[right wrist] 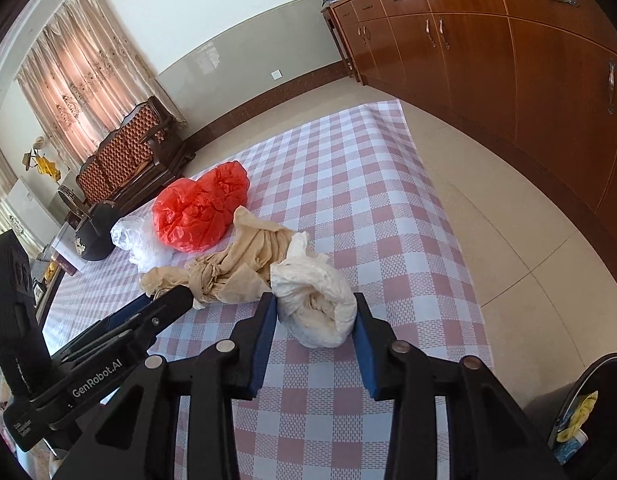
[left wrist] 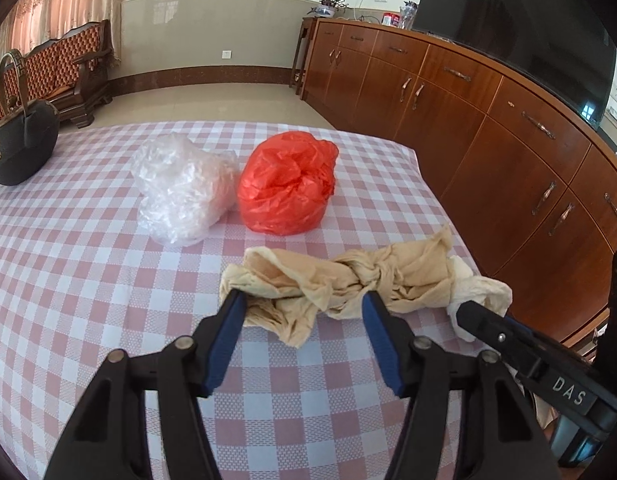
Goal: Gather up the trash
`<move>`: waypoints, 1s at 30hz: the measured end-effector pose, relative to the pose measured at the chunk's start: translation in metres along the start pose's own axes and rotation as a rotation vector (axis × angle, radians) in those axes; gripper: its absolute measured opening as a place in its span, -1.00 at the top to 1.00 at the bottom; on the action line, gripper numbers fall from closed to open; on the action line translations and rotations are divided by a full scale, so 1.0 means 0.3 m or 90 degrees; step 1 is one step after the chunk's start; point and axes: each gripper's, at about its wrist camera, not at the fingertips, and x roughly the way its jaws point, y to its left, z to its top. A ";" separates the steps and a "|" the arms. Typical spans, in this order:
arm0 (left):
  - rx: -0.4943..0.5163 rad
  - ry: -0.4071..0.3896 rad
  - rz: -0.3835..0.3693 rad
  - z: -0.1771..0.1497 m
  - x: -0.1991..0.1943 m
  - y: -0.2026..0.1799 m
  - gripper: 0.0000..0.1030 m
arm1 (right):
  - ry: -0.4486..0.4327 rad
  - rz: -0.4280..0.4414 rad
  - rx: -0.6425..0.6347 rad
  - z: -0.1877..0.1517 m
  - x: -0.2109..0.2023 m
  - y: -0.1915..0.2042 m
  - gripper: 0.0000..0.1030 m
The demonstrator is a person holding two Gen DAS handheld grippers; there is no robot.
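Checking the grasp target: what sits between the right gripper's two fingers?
A crumpled white bag sits between the open right gripper fingers in the right wrist view.

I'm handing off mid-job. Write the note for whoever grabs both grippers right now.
Left gripper: open, fingers straddling the tan crumpled paper, not closed on it.
Right gripper: open, fingers either side of the white paper wad.
Red plastic bag and clear plastic bag lie farther back on the checkered tablecloth.
Bin sits at the right, some trash inside.
Left to do: all four table items.
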 end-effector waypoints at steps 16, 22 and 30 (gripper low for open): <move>-0.028 0.012 -0.038 -0.073 -0.078 0.037 0.81 | -0.010 0.006 0.000 -0.023 -0.030 0.001 0.23; -0.003 0.024 -0.019 -0.143 -0.149 0.026 0.79 | -0.012 0.008 -0.007 -0.059 -0.079 0.010 0.23; 0.017 -0.012 0.014 -0.169 -0.217 0.002 -0.35 | -0.028 0.011 -0.013 -0.077 -0.139 0.024 0.23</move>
